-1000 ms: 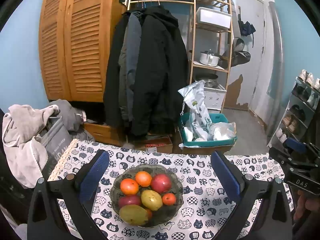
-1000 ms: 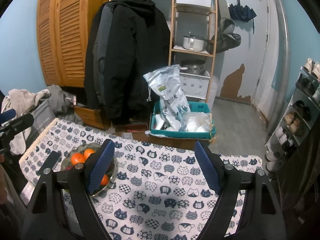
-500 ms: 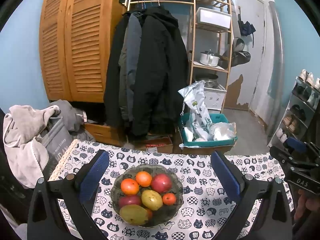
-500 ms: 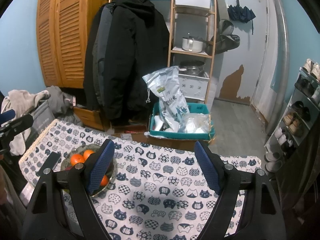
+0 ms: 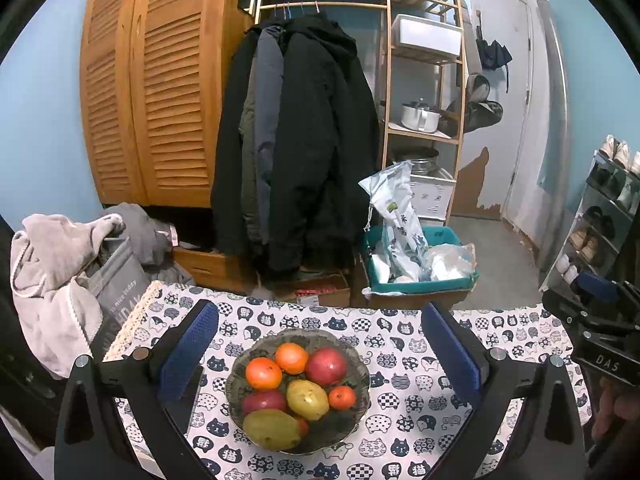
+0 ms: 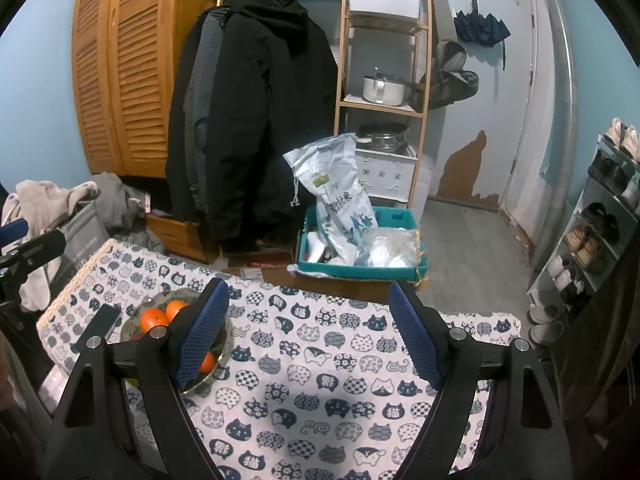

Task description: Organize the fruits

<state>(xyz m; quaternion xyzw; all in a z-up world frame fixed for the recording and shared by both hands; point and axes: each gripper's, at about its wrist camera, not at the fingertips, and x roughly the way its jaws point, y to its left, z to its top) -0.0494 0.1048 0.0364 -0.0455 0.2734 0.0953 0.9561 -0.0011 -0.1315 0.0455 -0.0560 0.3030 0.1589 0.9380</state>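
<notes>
A dark glass bowl [image 5: 236, 376] on the cat-print tablecloth [image 5: 404, 400] holds oranges [image 5: 264, 373], a red apple [image 5: 326, 366], a yellow fruit [image 5: 307, 399] and a green mango [image 5: 271, 429]. My left gripper [image 5: 320, 354] hovers over the bowl, open, its blue pads well apart and touching no fruit. In the right wrist view the bowl [image 6: 222, 356] lies at the left, half hidden behind the left finger. My right gripper [image 6: 308, 334] is open over bare cloth, nothing between its pads.
A dark flat phone-like object [image 6: 102, 322] lies left of the bowl. Beyond the table's far edge stand a teal crate with bags [image 6: 360, 248], hanging coats [image 5: 296, 152], a wooden shelf [image 6: 380, 80] and a shoe rack [image 6: 600, 220]. Clothes [image 5: 60, 264] pile at the left.
</notes>
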